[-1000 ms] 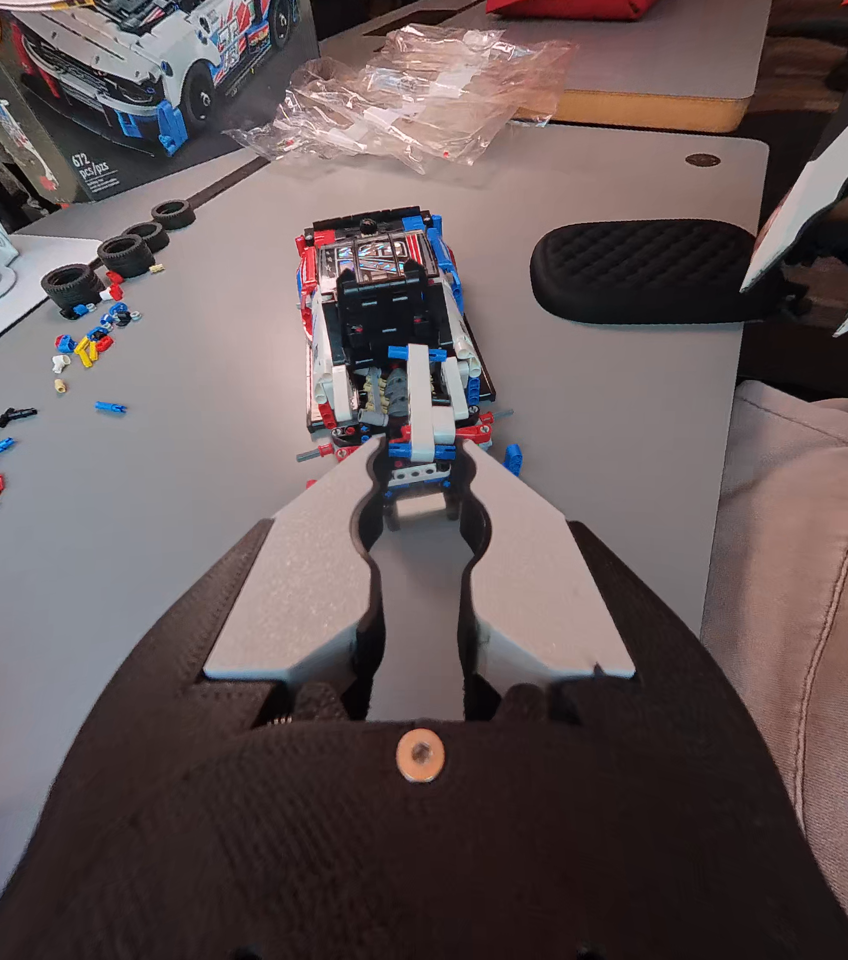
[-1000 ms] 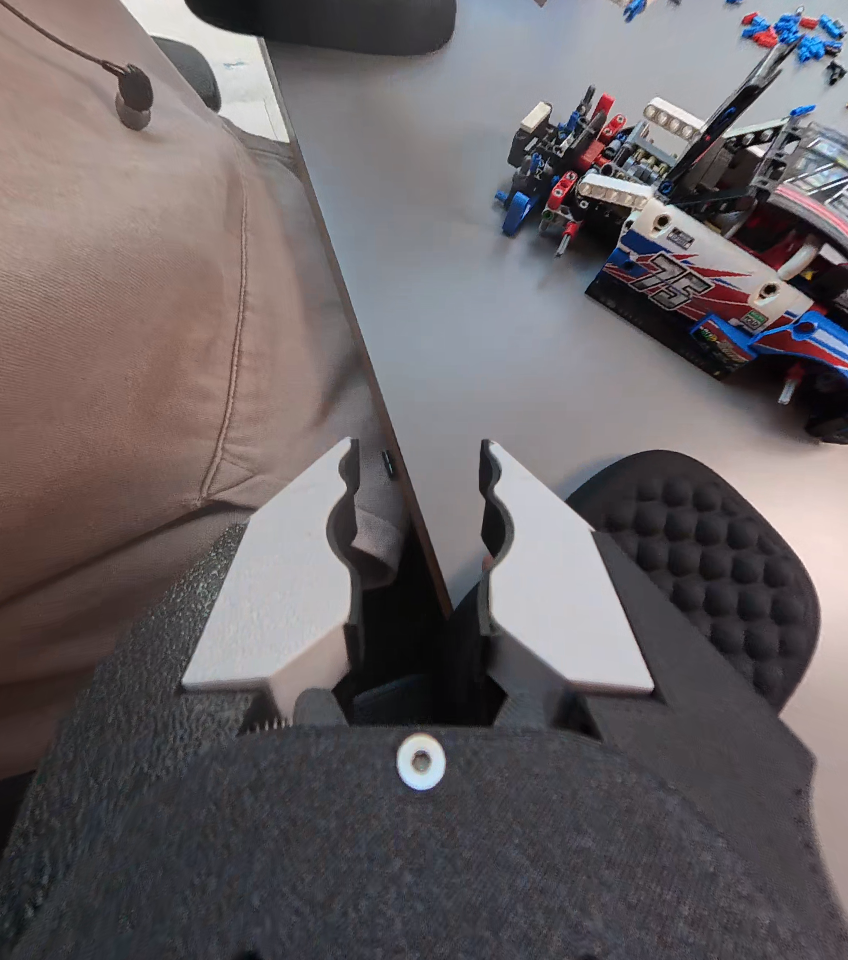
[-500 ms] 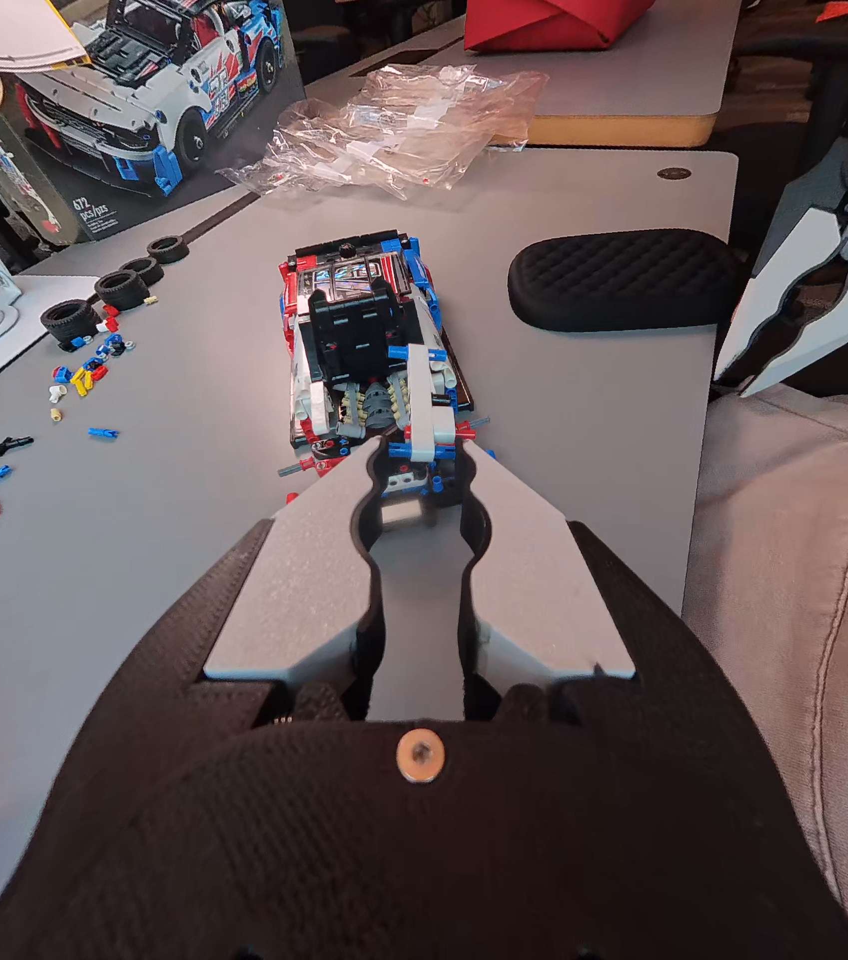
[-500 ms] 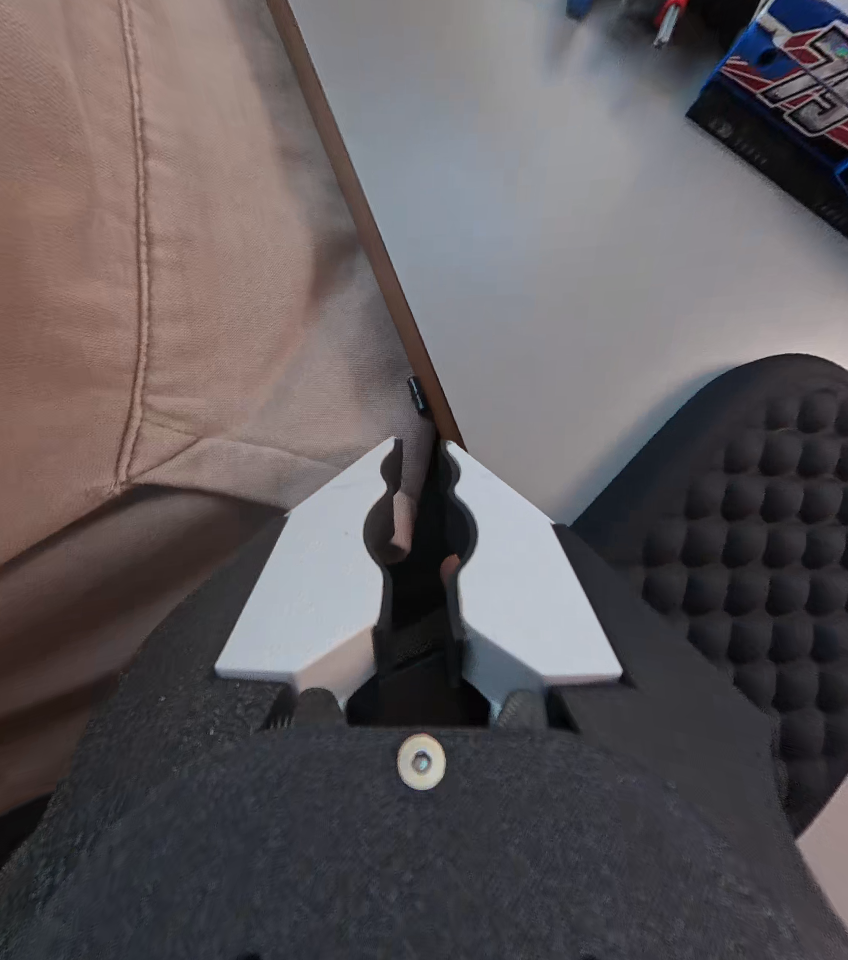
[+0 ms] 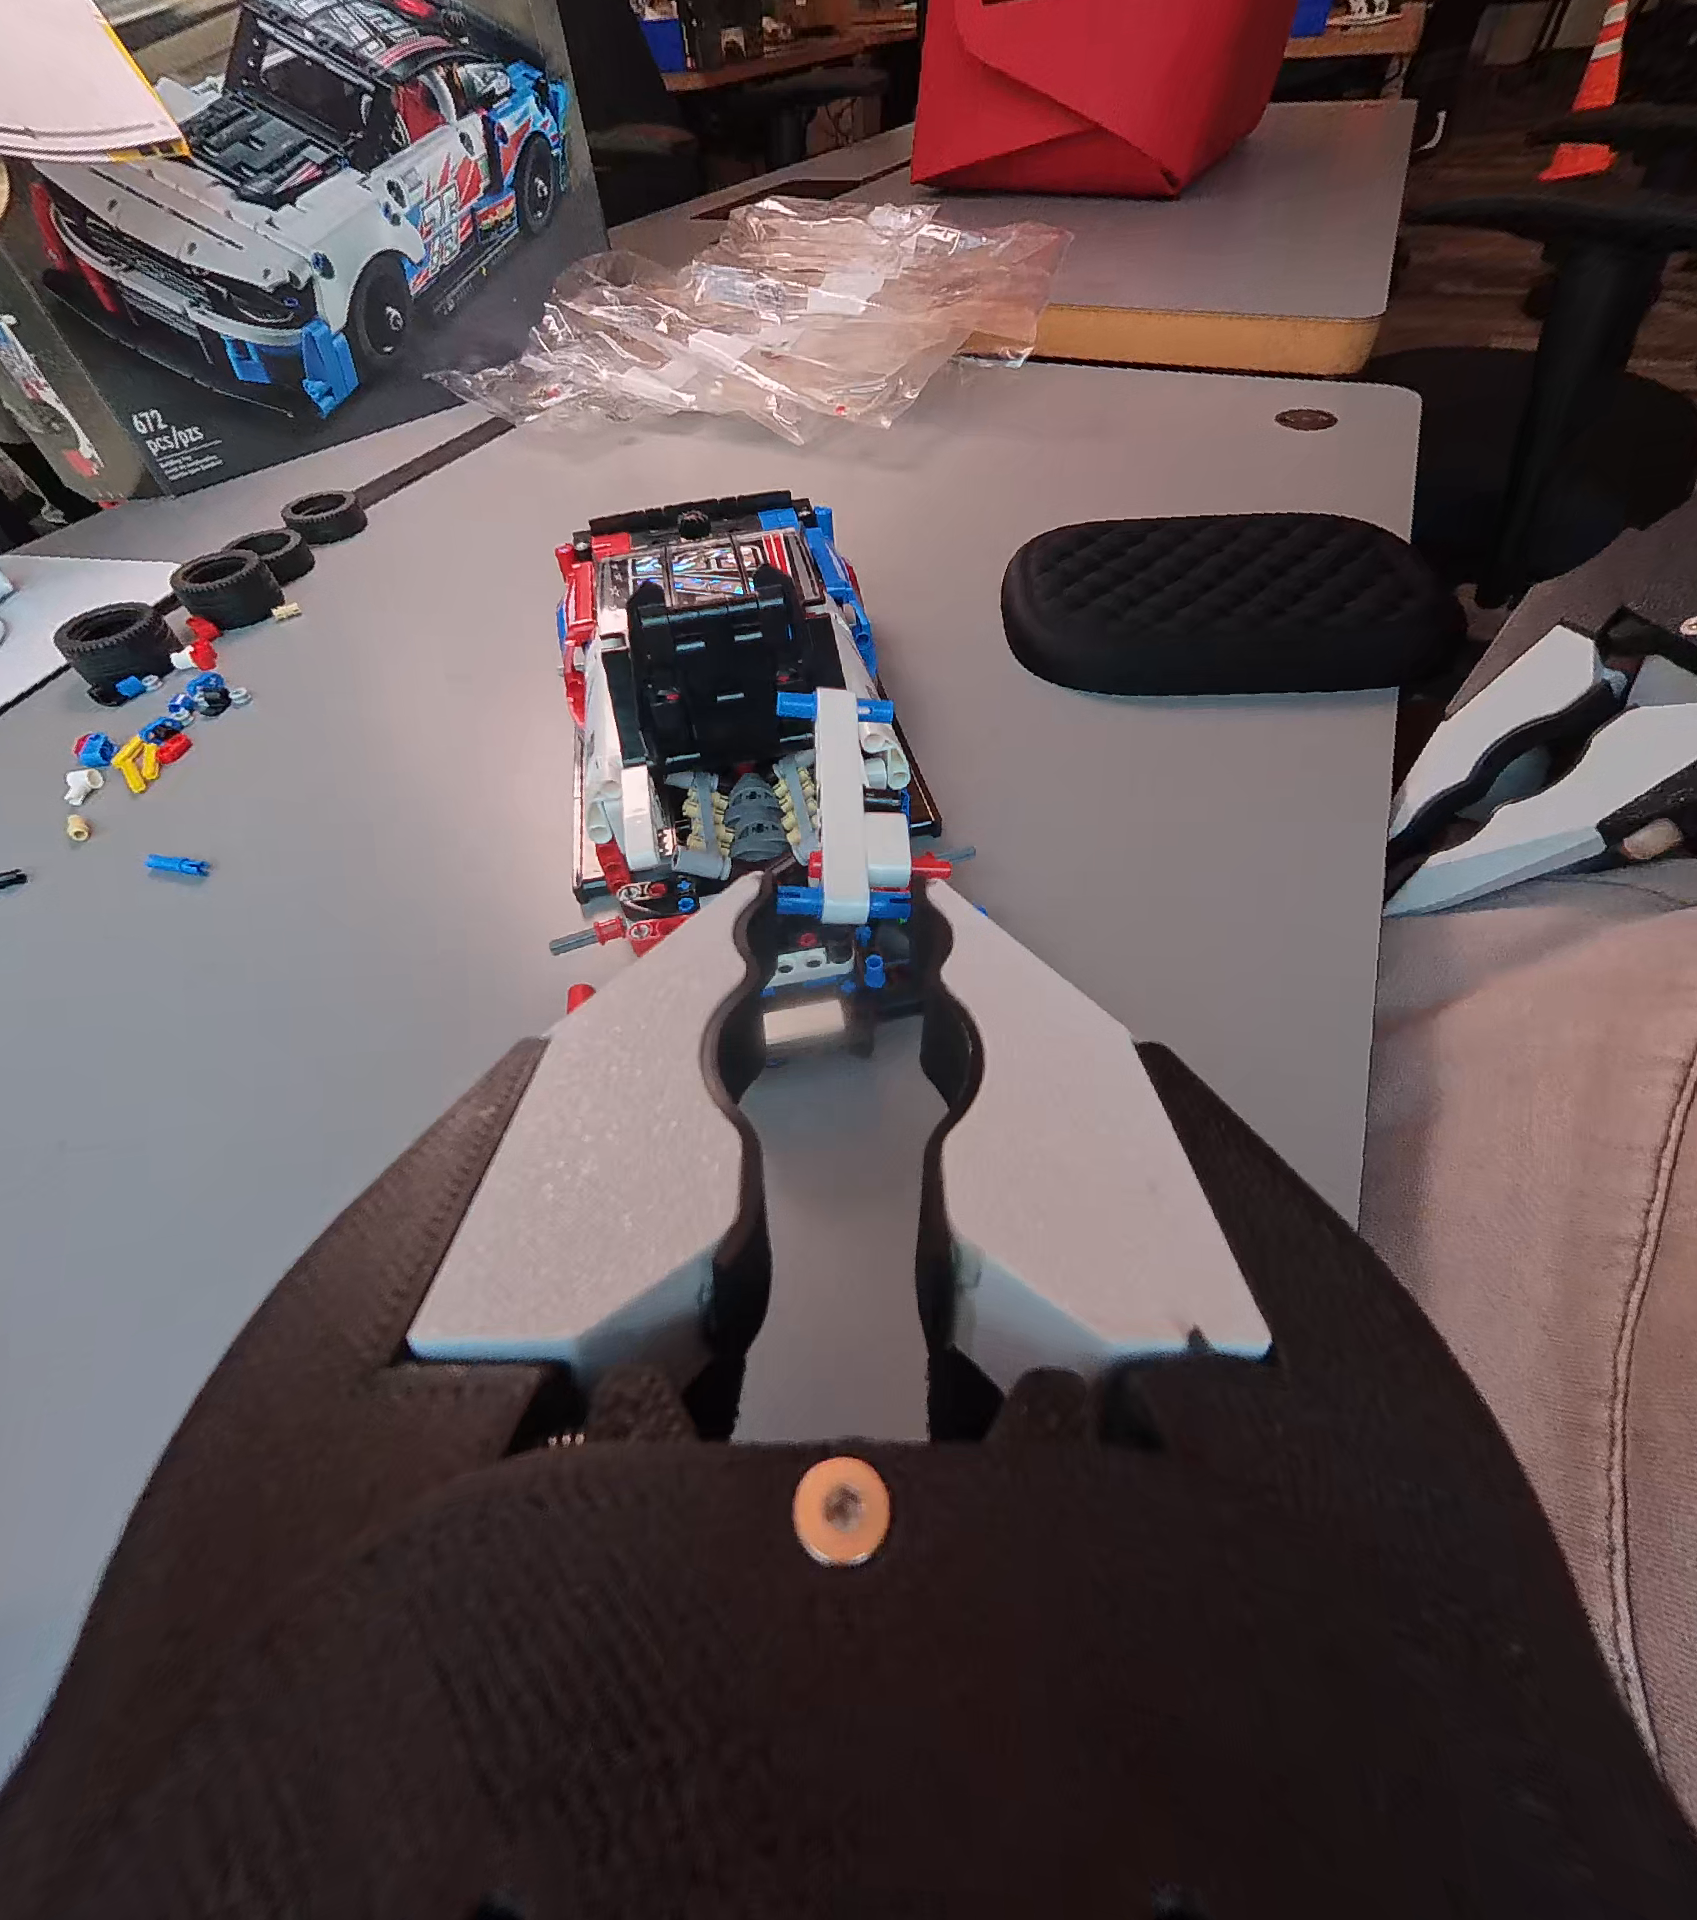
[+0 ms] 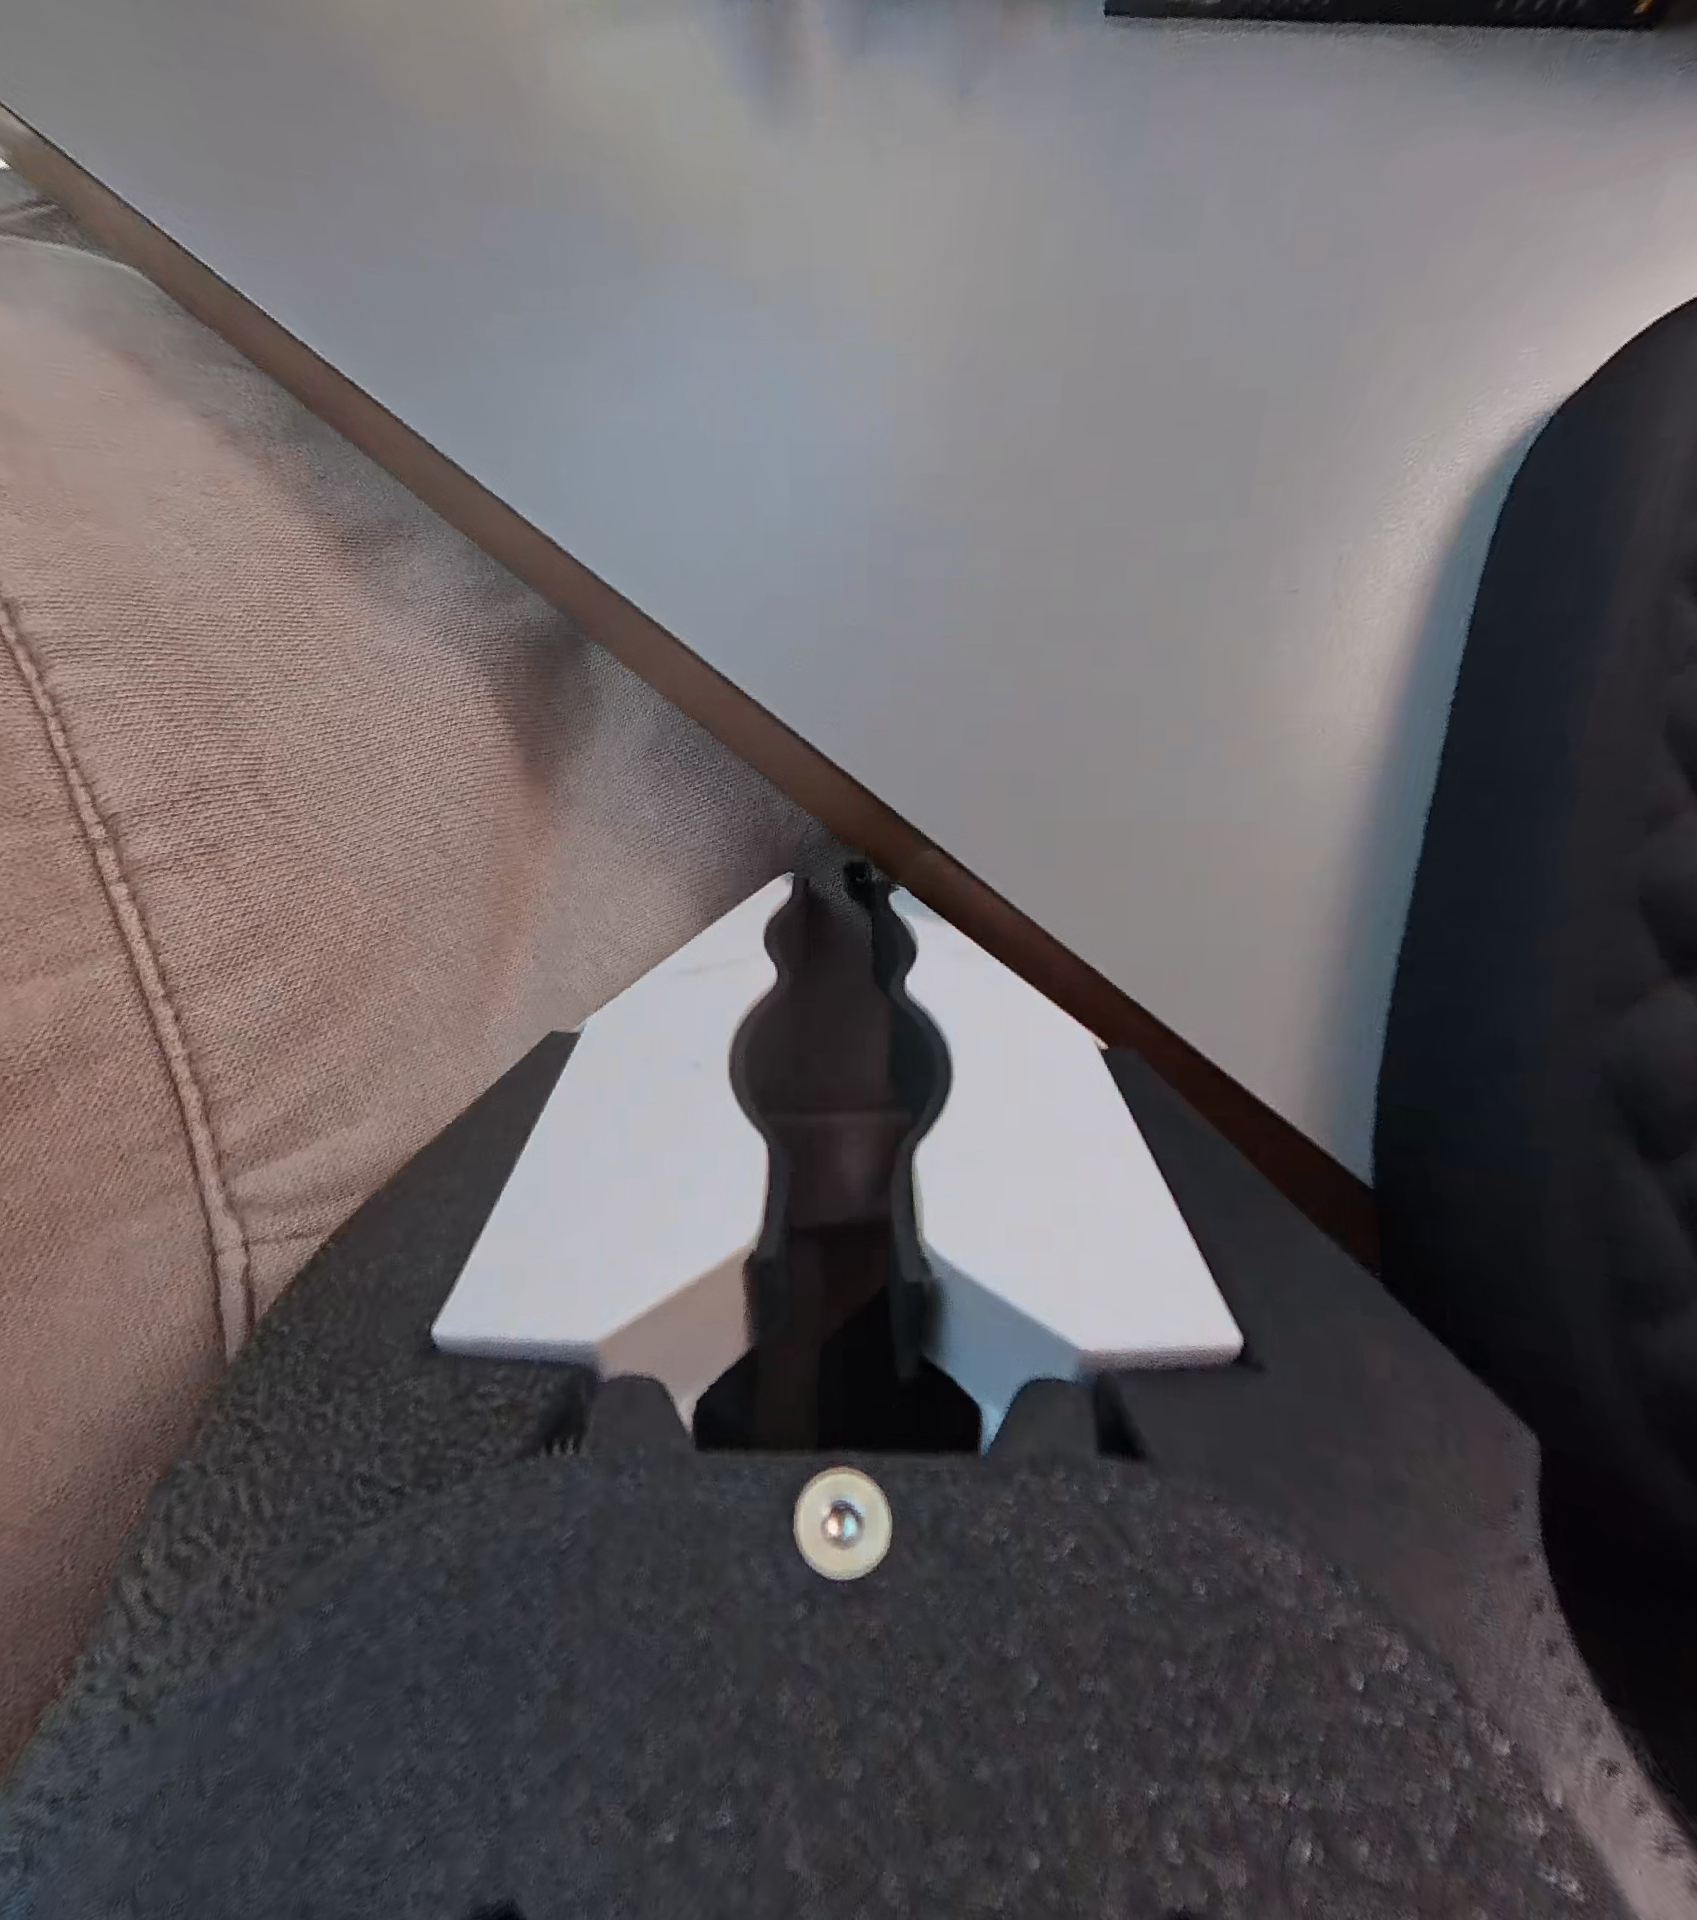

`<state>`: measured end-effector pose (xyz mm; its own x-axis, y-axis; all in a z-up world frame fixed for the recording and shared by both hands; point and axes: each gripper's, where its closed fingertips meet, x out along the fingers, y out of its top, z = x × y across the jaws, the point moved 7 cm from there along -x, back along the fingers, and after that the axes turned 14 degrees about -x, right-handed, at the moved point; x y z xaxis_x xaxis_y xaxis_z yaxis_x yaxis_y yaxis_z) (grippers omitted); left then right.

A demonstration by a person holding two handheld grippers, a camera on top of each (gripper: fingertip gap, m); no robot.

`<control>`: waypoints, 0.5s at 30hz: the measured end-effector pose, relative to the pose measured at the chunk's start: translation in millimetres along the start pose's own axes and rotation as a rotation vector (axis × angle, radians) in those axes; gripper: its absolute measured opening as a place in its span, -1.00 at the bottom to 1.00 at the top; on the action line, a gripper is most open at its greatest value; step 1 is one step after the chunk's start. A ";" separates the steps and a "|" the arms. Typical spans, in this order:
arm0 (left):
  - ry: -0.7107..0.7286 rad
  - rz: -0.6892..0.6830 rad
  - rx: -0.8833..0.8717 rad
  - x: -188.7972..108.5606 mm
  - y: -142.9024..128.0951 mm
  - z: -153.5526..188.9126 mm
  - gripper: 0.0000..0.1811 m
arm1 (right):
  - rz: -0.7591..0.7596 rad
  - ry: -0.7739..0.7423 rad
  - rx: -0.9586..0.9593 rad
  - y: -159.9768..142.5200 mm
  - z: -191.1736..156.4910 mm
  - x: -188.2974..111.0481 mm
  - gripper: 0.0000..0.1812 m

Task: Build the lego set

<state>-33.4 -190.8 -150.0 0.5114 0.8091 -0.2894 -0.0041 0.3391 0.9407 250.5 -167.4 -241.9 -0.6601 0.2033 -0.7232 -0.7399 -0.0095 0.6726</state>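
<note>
1. The grey bench [image 5: 304, 1091] carries everything; its near right edge runs just beside the person's tan trouser leg [image 5: 1602, 1247], and a black quilted wrist pad [image 5: 1208, 603] lies at the far right of it. Bare bench lies left of the car and between car and pad.
2. The part-built red, white and blue lego car [image 5: 719, 707] lies in the middle of the bench, its long axis running near to far, straight along the left gripper's [image 5: 839, 914] line of sight.
3. The left gripper's jaws stand partly spread around the car's near end, one on each side of the front framework; whether they press it I cannot tell.
4. The right gripper [image 6: 839, 894] is off the bench edge, down by the trouser leg, well right of the car. Its jaws are nearly together, tips almost meeting.
5. A small black lego pin [image 6: 859, 876] sits on the cloth right at the bench edge, just beyond those tips and touching or nearly so. I judge the right gripper is the one to fetch it; the edge crowds the right jaw.
6. Loose black tyres [image 5: 220, 582] and small blue, red and yellow pieces [image 5: 137, 748] lie far left, nearer the left gripper.
</note>
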 end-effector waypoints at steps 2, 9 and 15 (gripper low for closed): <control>-0.003 0.002 -0.005 -0.2 -0.8 -0.1 -0.75 | 0.001 0.009 0.010 0.4 -0.3 1.4 -0.89; -0.005 0.007 -0.009 -0.7 -0.9 -0.3 -0.75 | 0.019 0.030 -0.033 1.5 -0.7 4.7 -0.95; 0.001 -0.007 -0.019 -0.5 -1.8 -2.6 -0.75 | 0.182 0.156 -0.255 17.3 -1.2 -33.3 -0.96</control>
<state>-35.9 -190.6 -152.0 0.5107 0.8072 -0.2960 -0.0165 0.3534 0.9353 259.5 -175.5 -206.3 -0.7813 0.0244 -0.6236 -0.6041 -0.2803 0.7459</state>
